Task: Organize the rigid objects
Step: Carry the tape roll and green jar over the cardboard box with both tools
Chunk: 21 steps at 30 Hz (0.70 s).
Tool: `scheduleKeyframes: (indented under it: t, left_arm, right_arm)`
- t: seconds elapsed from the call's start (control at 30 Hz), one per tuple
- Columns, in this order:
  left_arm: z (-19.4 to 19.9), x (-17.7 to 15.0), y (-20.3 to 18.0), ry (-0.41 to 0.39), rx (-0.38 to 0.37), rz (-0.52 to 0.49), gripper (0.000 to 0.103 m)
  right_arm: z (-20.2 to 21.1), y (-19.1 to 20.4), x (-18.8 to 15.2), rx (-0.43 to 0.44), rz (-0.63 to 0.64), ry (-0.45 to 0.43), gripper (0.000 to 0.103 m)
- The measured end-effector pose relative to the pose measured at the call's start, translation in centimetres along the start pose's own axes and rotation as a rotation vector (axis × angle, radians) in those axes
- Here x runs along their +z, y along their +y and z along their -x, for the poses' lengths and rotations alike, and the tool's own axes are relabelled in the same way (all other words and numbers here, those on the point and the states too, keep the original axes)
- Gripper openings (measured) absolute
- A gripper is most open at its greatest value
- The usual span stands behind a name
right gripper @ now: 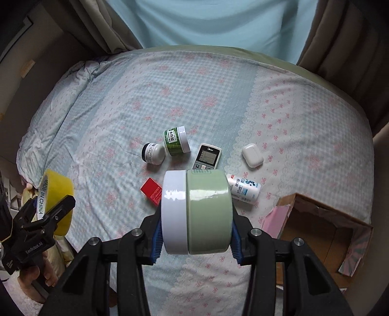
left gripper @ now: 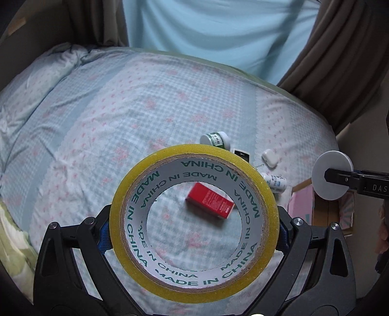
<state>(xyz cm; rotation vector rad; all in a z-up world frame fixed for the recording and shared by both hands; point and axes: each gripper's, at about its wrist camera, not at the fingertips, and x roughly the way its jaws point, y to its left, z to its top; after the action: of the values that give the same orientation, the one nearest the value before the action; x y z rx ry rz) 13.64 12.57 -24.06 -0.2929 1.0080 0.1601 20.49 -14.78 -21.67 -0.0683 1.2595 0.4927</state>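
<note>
My left gripper (left gripper: 194, 229) is shut on a yellow tape roll (left gripper: 136, 265), held above the bed; it also shows at the left of the right wrist view (right gripper: 62, 192). My right gripper (right gripper: 195, 239) is shut on a round green and white case (right gripper: 206, 211), seen edge-on as a white disc in the left wrist view (left gripper: 323, 189). On the bed lie a red box (right gripper: 152, 190), a green jar (right gripper: 176, 141), a small white jar (right gripper: 153, 153), a remote (right gripper: 206, 156), a white earbud case (right gripper: 252, 155) and a white bottle (right gripper: 243, 189).
An open cardboard box (right gripper: 323, 233) with pink flaps stands off the bed's right edge. The checked bedsheet (right gripper: 170, 97) covers the bed. Curtains (right gripper: 206, 21) hang beyond the far edge. A rumpled quilt (right gripper: 60, 97) lies at the left.
</note>
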Motion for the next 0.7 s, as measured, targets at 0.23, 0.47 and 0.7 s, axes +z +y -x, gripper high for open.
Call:
scheduleKeyframes:
  t: [0.23,0.47,0.7]
  left_arm:
    - [0.8,0.3,-8.6,-0.007,-0.07,-0.053,0.096]
    - [-1.1,-0.3,-21.0,0.03,-0.129,-0.171,0.096]
    - [-5.4,-2.5,-32.4,0.106,-0.176,-0.302,0.096]
  right_arm:
    - [5.1,-6.7,-3.4,-0.022,-0.093,-0.052,0.041]
    - [7.3,-16.1,-6.7,-0.073,-0.141,-0.05,0.041]
    - [5.7,-25.2,-10.3,-0.094,-0.228,0.014,0.041]
